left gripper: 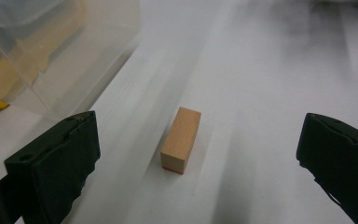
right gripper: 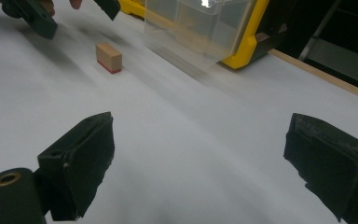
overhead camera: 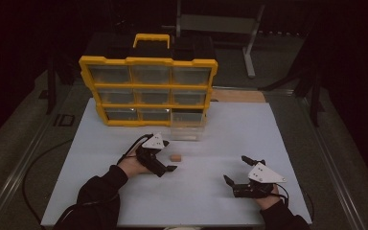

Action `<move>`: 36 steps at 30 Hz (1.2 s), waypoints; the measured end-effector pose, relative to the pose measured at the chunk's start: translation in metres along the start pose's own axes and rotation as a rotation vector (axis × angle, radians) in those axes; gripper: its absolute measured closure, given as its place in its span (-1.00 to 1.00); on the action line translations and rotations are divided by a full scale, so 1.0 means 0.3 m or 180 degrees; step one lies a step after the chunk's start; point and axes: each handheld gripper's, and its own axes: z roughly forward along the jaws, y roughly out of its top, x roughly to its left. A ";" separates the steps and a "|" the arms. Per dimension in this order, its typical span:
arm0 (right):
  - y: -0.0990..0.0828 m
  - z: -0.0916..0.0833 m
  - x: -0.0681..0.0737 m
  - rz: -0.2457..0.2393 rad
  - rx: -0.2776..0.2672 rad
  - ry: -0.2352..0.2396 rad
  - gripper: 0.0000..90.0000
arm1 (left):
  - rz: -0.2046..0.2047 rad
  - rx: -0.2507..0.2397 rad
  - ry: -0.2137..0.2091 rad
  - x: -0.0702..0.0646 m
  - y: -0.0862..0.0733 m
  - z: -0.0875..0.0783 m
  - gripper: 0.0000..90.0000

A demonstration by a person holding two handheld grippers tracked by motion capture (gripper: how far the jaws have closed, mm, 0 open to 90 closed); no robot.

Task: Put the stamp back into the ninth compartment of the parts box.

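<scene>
A small wooden block with a thin red bottom edge lies on the white board, just in front of a clear plastic drawer. My left gripper is open and low over the board. In the left gripper view the block lies a little ahead of the two black jaws, in line with the gap between them and untouched. My right gripper is open at the board's near right, with nothing between its jaws. In its view the block lies far off at the upper left.
A yellow organizer case with clear drawers stands upright at the back of the board. The pulled-out clear drawer sits in front of its lower right corner. Dark floor and a metal frame lie beyond the board.
</scene>
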 end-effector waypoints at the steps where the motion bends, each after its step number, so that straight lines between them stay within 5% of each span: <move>1: 0.000 0.000 0.000 -0.0002 0.0001 -0.0002 -0.81 | 0.0006 0.0023 -0.0018 0.000 -0.002 0.005 -0.93; 8: 0.000 0.000 0.000 0.0001 -0.0006 0.0000 -0.81 | 0.0104 0.0124 0.0010 0.003 -0.003 0.031 -0.67; 19: 0.001 -0.001 -0.001 -0.0003 -0.0002 0.0004 -0.81 | 0.0048 0.0280 0.0015 0.017 0.000 0.063 -0.36; 24: 0.000 -0.001 0.000 0.0009 0.0000 0.0003 -0.81 | 0.0104 0.0431 0.0009 0.028 0.004 0.080 -0.02; 36: -0.001 -0.001 -0.001 0.0010 0.0004 0.0008 -0.81 | 0.0127 0.0469 -0.0093 0.034 0.006 0.092 0.54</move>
